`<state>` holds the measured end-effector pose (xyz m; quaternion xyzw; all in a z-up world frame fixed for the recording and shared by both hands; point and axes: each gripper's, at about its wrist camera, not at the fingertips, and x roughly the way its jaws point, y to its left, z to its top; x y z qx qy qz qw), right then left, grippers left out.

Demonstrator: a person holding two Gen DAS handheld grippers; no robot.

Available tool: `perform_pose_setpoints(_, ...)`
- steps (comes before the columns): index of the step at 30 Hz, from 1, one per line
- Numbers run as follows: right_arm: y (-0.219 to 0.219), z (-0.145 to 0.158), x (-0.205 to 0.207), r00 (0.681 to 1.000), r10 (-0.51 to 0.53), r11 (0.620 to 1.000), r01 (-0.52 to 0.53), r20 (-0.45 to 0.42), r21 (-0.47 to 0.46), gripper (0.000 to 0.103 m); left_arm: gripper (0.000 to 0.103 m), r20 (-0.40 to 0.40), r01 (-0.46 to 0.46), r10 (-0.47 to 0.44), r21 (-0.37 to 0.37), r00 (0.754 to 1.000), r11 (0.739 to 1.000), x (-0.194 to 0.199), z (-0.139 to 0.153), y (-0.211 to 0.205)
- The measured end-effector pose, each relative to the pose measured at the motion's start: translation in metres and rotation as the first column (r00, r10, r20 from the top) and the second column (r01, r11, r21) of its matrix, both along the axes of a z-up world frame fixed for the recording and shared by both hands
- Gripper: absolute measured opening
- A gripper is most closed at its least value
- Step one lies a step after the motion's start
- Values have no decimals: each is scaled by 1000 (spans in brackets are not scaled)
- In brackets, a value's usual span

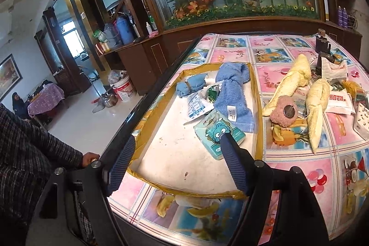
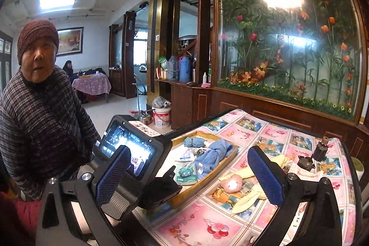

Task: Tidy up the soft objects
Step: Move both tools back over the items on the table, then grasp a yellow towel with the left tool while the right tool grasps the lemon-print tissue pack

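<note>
A shallow tray (image 1: 258, 93) with a yellow taped rim lies on the table. In it are a long blue towel (image 1: 233, 93), a rolled blue cloth (image 1: 190, 84), paper packets and a tissue pack (image 1: 218, 133) with a blue cartoon. My left gripper (image 1: 177, 149) hangs open over the tray's near end, empty. Right of the tray lie a pink plush (image 1: 283, 113) and two yellow cloths (image 1: 317, 103). The right wrist view shows the same tray (image 2: 207, 179), towel (image 2: 214, 156) and plush (image 2: 230, 183). My right gripper (image 2: 189, 167) is open and empty above the table.
A person in a checked jacket (image 2: 41, 112) stands at the table's left edge, hand (image 1: 88, 158) on it. The left gripper's body and screen (image 2: 129, 151) sit in front of the right one. A small black motor part (image 2: 319, 151) and packets (image 1: 339, 100) lie at the right.
</note>
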<state>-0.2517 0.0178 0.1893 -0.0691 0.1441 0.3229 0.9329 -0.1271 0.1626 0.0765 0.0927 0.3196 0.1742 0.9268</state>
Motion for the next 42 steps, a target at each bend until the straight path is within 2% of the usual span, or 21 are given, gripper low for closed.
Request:
perform_pose_setpoints(6, -1, -13, 10, 999, -24, 999, 23, -42, -24, 102, 76, -20, 13, -14, -5, 1000, 1000, 1, -4, -3)
perform_pose_setpoints(9, -8, -14, 13, 998, -49, 999, 49, -35, -24, 102, 76, -26, 22, -22, -1, 999, 1000, 2, -4, -7)
perform_pose_setpoints(14, -38, -27, 28, 986, -159, 986, 157, -47, -55, 102, 76, -48, 58, -59, -18, 997, 998, 9, -3, -14)
perform_pose_setpoints(17, -80, -47, 56, 944, -311, 949, 302, -113, -91, 102, 76, -74, 117, -125, -113, 989, 987, 19, 1, -16)
perform_pose_setpoints(19, -121, -65, 79, 884, -419, 908, 405, -207, -108, 102, 76, -92, 163, -185, -208, 978, 964, 28, 3, -19)
perform_pose_setpoints(21, -164, -86, 96, 808, -500, 863, 492, -311, -111, 102, 77, -106, 210, -246, -271, 964, 939, 37, 1, -28)
perform_pose_setpoints(23, -199, -104, 103, 747, -538, 832, 544, -391, -104, 102, 78, -135, 256, -311, -318, 941, 913, 47, -7, -44)
perform_pose_setpoints(27, -234, -131, 110, 692, -534, 819, 566, -486, -93, 102, 78, -186, 324, -409, -362, 893, 874, 69, -27, -85)
perform_pose_setpoints(30, -243, -140, 115, 683, -524, 821, 563, -509, -89, 102, 78, -185, 383, -465, -353, 866, 854, 97, -33, -118)
perform_pose_setpoints(32, -244, -141, 116, 689, -511, 828, 554, -514, -80, 102, 78, -166, 428, -488, -300, 857, 853, 117, -30, -137)
perform_pose_setpoints(34, -241, -140, 116, 698, -504, 835, 544, -509, -81, 102, 78, -149, 486, -529, -249, 835, 837, 136, -28, -156)
perform_pose_setpoints(37, -235, -138, 121, 710, -486, 849, 521, -510, -84, 102, 78, -189, 535, -560, -172, 806, 827, 161, -37, -182)
perform_pose_setpoints(40, -228, -142, 131, 709, -454, 867, 491, -540, -84, 102, 78, -248, 566, -594, -181, 765, 805, 177, -54, -195)
perform_pose_setpoints(42, -223, -147, 138, 701, -417, 882, 467, -578, -70, 102, 69, -247, 577, -620, -227, 745, 784, 177, -59, -195)
